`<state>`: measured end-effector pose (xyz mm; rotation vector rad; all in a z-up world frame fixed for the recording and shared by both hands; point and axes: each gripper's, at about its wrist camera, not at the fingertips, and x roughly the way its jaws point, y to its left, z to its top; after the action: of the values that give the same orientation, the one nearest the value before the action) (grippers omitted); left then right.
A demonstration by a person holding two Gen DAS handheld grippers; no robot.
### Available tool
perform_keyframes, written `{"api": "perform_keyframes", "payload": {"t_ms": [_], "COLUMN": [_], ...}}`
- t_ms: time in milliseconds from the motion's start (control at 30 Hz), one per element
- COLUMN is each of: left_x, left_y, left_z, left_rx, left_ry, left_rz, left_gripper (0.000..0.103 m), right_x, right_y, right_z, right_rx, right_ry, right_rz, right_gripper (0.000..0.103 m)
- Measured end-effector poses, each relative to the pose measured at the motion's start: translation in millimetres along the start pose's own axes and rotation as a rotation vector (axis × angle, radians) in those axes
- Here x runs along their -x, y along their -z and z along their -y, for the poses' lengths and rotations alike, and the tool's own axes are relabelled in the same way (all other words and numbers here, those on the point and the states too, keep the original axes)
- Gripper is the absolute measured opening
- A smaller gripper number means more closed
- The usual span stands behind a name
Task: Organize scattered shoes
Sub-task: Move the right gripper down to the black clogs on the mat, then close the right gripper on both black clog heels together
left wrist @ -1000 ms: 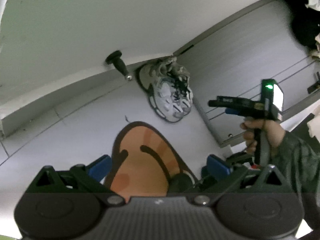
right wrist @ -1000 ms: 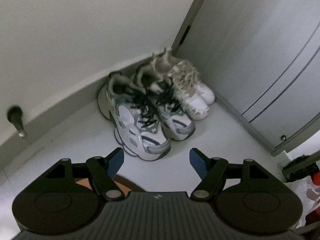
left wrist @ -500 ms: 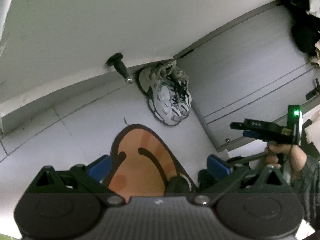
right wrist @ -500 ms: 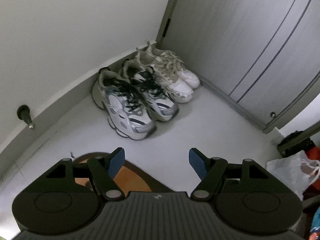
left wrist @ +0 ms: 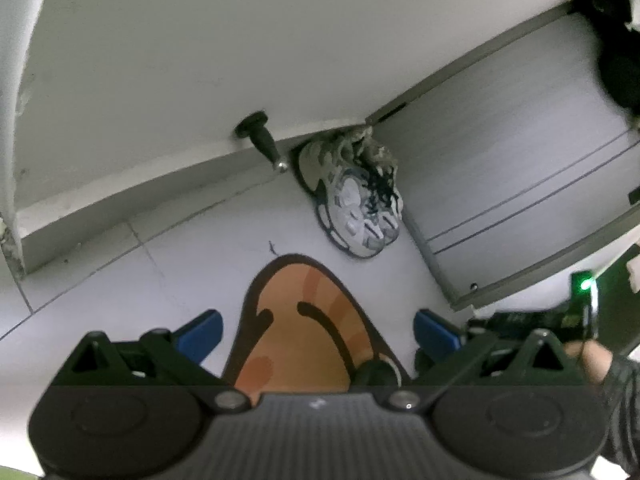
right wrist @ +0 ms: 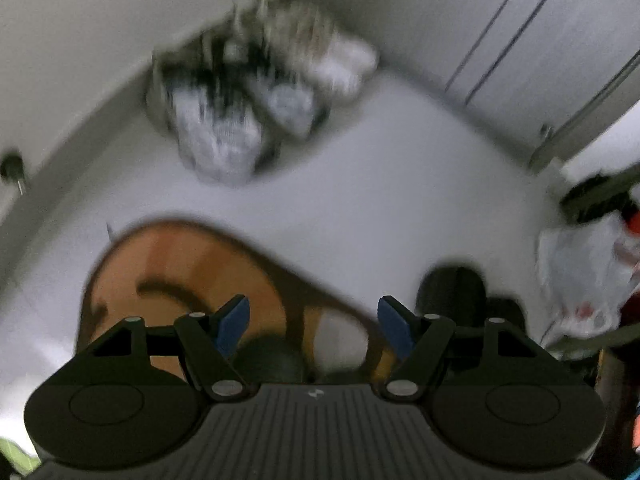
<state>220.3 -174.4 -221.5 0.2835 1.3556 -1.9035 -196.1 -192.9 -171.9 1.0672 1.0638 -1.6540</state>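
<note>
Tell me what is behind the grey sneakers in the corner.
Behind the grey sneakers stands a pair of white sneakers, nearer the door, with the wall at their heels. The right view is blurred; in the left view the grey pair covers most of the white.

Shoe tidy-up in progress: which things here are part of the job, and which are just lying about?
Part of the job:
- grey sneakers in the corner
- white sneakers beside them
- dark shoes near the mat

Just lying about:
- orange mat
- door stopper
- plastic bag
</note>
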Motion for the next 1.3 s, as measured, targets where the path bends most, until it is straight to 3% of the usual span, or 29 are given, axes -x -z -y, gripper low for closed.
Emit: {"api": "perform_keyframes", "payload": {"t_ms": [100,233,333,600,933,1300], "left_x": [0.2,1.5,2.5,-2.4,-5.2,-6.6], "left_y": [1.3,3.9,4.4,6.9,7.4,8.5], "left_z": [6.9,18.0,24.5,27.8,26.3,25.0], "left_rx": [-0.052,-0.132,-0.182,-0.204,-0.188,-0.186], "left_ry": [-0.014,-0.061,-0.091,-0.088,-0.079,-0.085], "left_rz": [0.004,0.022,0.044,0.003,-0.017,-0.030], "left_gripper": [0.103,0.103,0.103,0.103,0.103,0.103], "right_x": [-22.9,-32.5,-43.1,-81.7,-91.4,-109.9], "right_y": [12.6,20.9,29.2,62.5,74.5,94.7], "right_z": [1.1,3.6,7.4,26.1,32.6,21.9], "right_rx": [-0.003,0.005,-0.004,-0.152,-0.221,-0.210], "right_ry": [-0.011,-0.014,-0.023,-0.116,-0.168,-0.195], "right_rz": [-0.079,-0.110,-0.154,-0.356,-0.403,-0.471], "right_gripper": [0.075,0.074,0.062,0.042,0.042,0.040]}}
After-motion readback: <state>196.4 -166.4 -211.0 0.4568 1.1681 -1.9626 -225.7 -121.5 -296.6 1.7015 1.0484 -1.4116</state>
